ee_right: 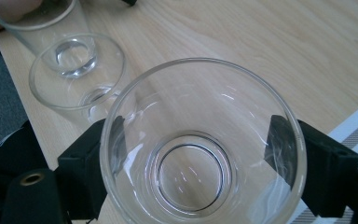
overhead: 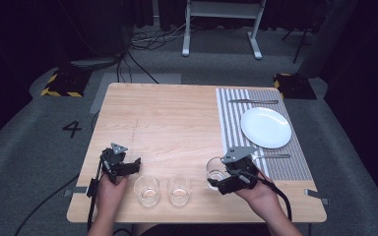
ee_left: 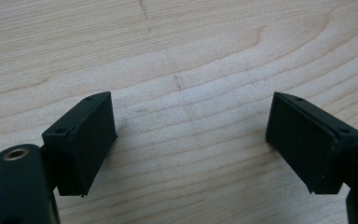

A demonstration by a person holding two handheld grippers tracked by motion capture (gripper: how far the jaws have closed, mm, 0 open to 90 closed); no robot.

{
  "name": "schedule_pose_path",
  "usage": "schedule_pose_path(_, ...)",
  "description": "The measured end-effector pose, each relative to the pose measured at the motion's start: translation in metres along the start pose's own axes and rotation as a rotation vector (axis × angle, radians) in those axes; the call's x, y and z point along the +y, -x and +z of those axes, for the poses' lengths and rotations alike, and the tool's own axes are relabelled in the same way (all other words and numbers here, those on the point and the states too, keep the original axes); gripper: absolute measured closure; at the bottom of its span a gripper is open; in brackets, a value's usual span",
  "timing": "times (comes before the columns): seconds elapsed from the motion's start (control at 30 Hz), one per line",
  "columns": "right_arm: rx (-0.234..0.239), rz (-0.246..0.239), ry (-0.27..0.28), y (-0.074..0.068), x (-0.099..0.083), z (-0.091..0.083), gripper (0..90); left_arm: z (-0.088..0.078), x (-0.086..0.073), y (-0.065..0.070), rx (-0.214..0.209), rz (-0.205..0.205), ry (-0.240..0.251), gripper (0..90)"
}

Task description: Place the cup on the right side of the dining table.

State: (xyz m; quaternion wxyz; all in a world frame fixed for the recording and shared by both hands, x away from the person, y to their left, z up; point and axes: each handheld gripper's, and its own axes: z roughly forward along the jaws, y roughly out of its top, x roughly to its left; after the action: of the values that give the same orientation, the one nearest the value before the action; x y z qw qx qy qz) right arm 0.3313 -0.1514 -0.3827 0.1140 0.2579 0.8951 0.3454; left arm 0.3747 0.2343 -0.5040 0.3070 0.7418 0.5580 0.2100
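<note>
Nearest the camera, on pale wood-grain bench [overhead: 177, 118], left tool [overhead: 123, 164] is held wide open over bare wood. Two clear round glasses [overhead: 146, 189] [overhead: 179, 190] stand untouched beside it. Third glass [ee_right: 200, 144] looks clamped between right tool [overhead: 234, 178] jaws, by striped placemat [overhead: 236, 118]. Probably early days, most still left.

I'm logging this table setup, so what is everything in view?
glasses: 3, clear, front edge of table; left, middle, right one between the right gripper's fingers
plate: 1, white, on placemat
placemat: 1, grey and white striped, table's right side
cutlery: 2, metal, one piece beyond the plate, one nearer
table: 1, light wood
left gripper: black, open, over bare wood
right gripper: black, around right glass
hands: 2, left, right
</note>
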Motion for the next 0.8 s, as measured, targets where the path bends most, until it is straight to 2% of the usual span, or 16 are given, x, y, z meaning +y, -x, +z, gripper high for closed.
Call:
schedule_pose_path(0.4, -0.015, 0.016, 0.017, 0.024, 0.018, -0.018, 18.7, 0.0, 0.0, 0.0, 0.0, 0.0, 0.0, 16.1)
schedule_pose_path(0.57, -0.008, 0.044, 0.042, 0.04, 0.03, -0.025, 18.7, 0.0, 0.0, 0.0, 0.0, 0.0, 0.0, 16.1)
schedule_pose_path(0.8, -0.039, 0.051, 0.053, 0.055, 0.046, -0.031, 18.8, 0.0, 0.0, 0.0, -0.002, -0.001, 0.0, 16.0)
